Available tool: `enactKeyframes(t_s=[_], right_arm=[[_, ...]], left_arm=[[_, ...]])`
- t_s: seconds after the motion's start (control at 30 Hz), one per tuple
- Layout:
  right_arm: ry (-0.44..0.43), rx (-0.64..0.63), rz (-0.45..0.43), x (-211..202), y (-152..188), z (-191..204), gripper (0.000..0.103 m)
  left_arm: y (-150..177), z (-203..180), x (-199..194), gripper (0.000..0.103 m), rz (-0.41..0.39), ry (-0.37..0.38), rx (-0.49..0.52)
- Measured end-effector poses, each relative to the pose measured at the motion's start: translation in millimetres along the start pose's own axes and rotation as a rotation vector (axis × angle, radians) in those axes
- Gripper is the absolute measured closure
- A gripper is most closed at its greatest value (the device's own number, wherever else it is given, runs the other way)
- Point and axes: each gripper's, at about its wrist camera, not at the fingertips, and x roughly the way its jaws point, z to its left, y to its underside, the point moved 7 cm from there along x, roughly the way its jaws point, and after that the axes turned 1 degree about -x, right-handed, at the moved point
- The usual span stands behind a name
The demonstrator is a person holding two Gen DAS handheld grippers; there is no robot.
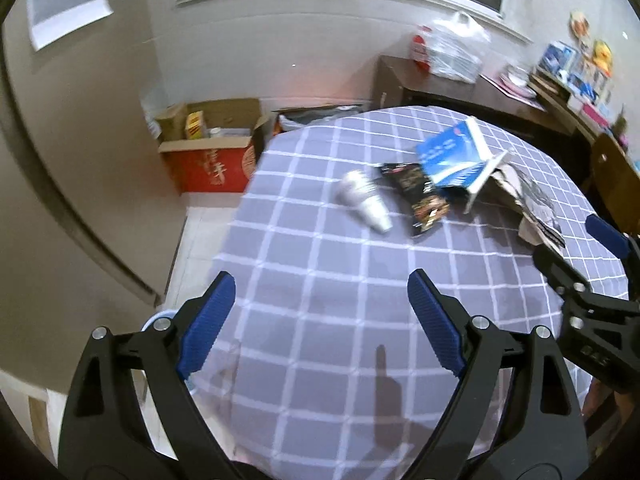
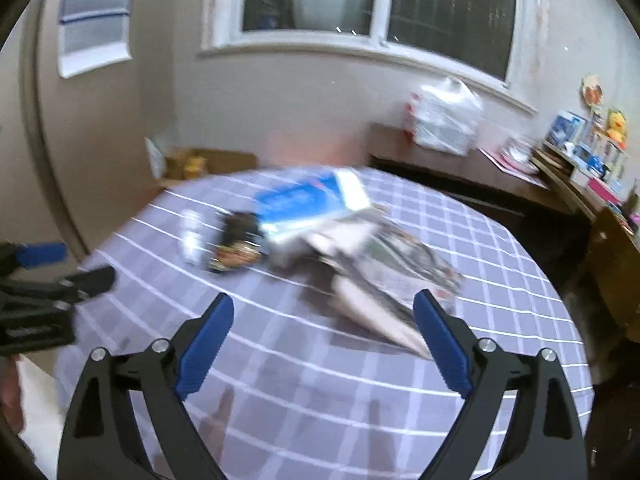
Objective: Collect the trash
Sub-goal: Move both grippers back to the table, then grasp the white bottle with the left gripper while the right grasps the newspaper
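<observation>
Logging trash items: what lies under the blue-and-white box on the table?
The blue-and-white box rests partly on a dark snack wrapper and torn cardboard. Anything else beneath is covered.

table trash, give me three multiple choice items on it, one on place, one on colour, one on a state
1. Where does the white cup stack lie relative to the black snack bag?
A. to its left
B. on top of it
C. on the floor

2. What colour is the box by the snack bag?
A. red
B. blue and white
C. green

3. How do the jaws of the left gripper stand?
A. shut on the cup stack
B. shut on nothing
C. open, holding nothing

Answers: 1 A, the stack lies on its side on the checked tablecloth, left of the bag in the left wrist view. 2 B, its top face is blue with white edges. 3 C, tablecloth shows between them.
</observation>
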Motion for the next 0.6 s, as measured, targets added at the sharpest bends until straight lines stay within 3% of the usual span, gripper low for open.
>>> enactKeyframes(t_s=[0.2,0.33,0.6], right_arm=[[0.021,-0.060,0.045,45,3,-14,0.013],[0.041,-0.058,0.107,61,1,-12,0.013],[0.030,0.051,0.146,75,1,-34,0.016]], left_arm=[[-17,-15,31,0.017,-0.008,-0.054,0.032],[-29,-3,49,0.017,0.006,-0.055,-0.049],[-41,-12,95,0.020,0.072,-0.056,-0.082]])
